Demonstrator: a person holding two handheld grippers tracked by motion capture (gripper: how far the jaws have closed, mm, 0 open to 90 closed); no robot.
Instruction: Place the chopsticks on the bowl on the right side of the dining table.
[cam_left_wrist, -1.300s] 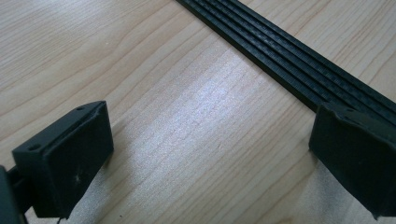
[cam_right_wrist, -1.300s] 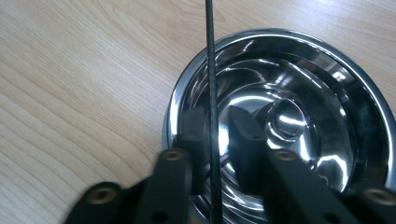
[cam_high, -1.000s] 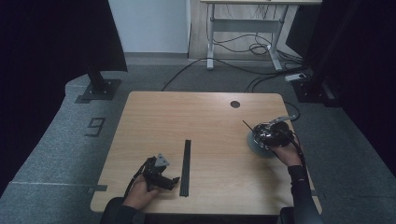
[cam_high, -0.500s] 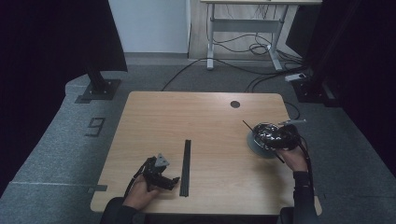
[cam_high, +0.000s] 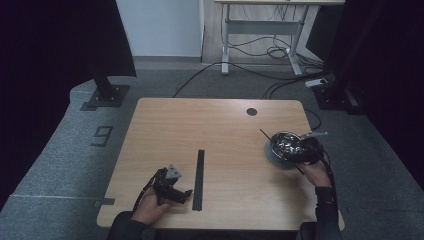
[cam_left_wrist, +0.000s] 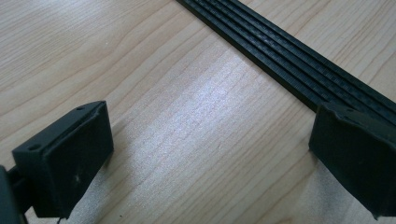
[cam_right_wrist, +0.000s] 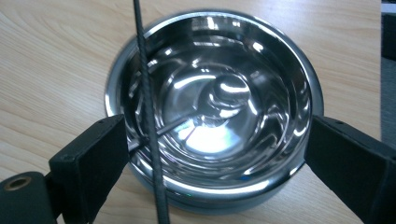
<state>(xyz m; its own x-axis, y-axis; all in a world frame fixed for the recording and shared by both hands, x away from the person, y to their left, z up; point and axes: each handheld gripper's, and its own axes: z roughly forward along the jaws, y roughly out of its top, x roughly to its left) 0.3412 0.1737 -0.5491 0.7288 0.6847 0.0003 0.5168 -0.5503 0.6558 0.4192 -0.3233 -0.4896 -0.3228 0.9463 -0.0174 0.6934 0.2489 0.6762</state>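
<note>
I hover my right gripper (cam_right_wrist: 215, 154) over the steel bowl (cam_right_wrist: 215, 102) at the bench's (cam_high: 215, 125) right edge, fingers spread wide astride its rim. A thin rod (cam_right_wrist: 148, 116) crosses it. I'd lower squarely, clearing that rod. Left gripper (cam_left_wrist: 210, 154) rests released beside the black strip (cam_left_wrist: 289, 60).

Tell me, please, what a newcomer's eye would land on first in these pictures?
Most striking is the shiny steel bowl near the table's right edge, with a thin dark rod lying across its rim and the right tool open around it. Next comes the long black ribbed strip at the table's front middle, beside the open left tool.
</note>
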